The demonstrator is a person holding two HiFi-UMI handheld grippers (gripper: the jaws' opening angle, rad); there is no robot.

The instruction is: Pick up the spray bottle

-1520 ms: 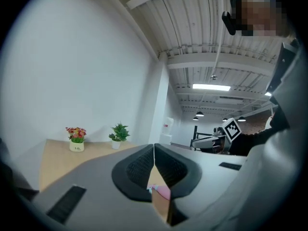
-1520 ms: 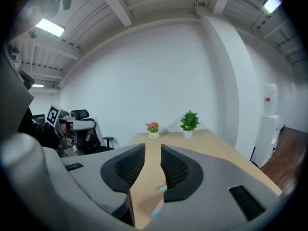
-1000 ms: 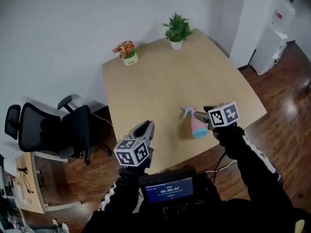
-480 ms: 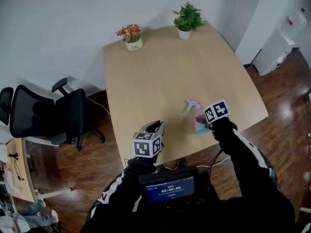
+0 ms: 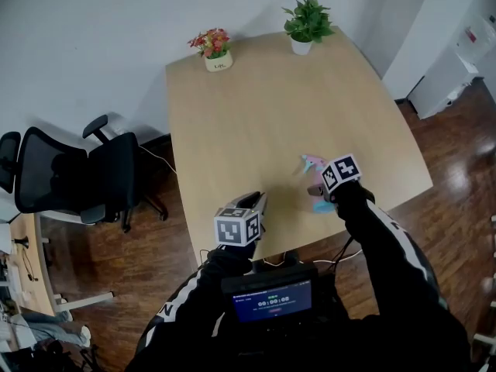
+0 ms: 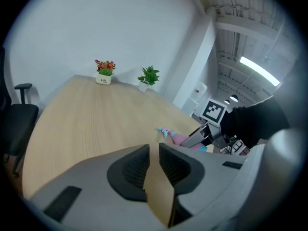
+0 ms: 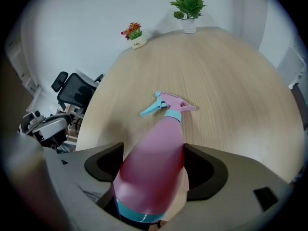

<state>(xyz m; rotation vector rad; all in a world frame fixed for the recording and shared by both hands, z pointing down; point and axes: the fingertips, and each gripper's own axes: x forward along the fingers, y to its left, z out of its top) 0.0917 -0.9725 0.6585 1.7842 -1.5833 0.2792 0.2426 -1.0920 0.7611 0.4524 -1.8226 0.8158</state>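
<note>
A pink spray bottle [image 5: 312,163] with a light blue nozzle and base lies on its side on the wooden table [image 5: 271,107], near the front right edge. My right gripper [image 5: 318,192] points steeply down over it. In the right gripper view the bottle's body [image 7: 159,162] lies between the jaws of the right gripper [image 7: 153,158], which are opening wide and stand close on either side. My left gripper [image 5: 254,202] hovers at the table's front edge, left of the bottle. Its jaws [image 6: 153,150] stand a narrow slit apart with nothing between them. The bottle [image 6: 179,137] shows beyond them.
A small pot of red flowers [image 5: 213,49] and a green potted plant [image 5: 308,23] stand at the table's far edge. A black office chair [image 5: 70,180] stands left of the table. A white appliance [image 5: 465,53] stands at the far right. A screen device [image 5: 267,299] sits at my chest.
Both grippers have come down toward the table. The right one has tipped steeply downward and now straddles the bottle. The bottle has not moved.
</note>
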